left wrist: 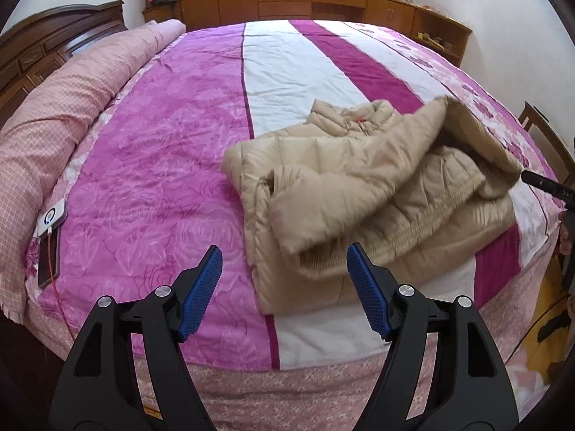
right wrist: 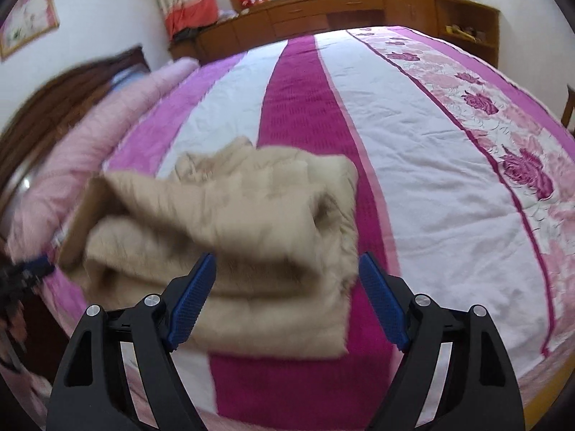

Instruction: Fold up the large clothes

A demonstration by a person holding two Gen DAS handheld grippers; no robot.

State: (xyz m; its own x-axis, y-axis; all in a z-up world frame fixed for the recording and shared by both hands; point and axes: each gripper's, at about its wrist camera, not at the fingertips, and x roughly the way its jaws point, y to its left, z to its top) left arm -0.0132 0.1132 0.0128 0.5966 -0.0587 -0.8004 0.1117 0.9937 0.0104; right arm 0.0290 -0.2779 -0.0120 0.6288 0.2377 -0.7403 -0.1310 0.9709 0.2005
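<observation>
A beige padded jacket (left wrist: 359,194) lies partly folded on the pink and white striped bedspread (left wrist: 154,165), near the bed's front edge. Its collar points away from me and a sleeve lies across its body. My left gripper (left wrist: 284,280) is open and empty, hovering just in front of the jacket's near left corner. In the right wrist view the jacket (right wrist: 230,237) is blurred. My right gripper (right wrist: 287,294) is open, with its blue pads either side of the jacket's near folded edge, not closed on it.
A rolled pink quilt (left wrist: 68,107) lies along the bed's left side by a dark headboard. A phone with an orange cable and a white charger (left wrist: 52,237) lie at the left edge. Wooden cabinets (left wrist: 287,0) stand behind the bed. A wooden chair (left wrist: 542,129) stands at the right.
</observation>
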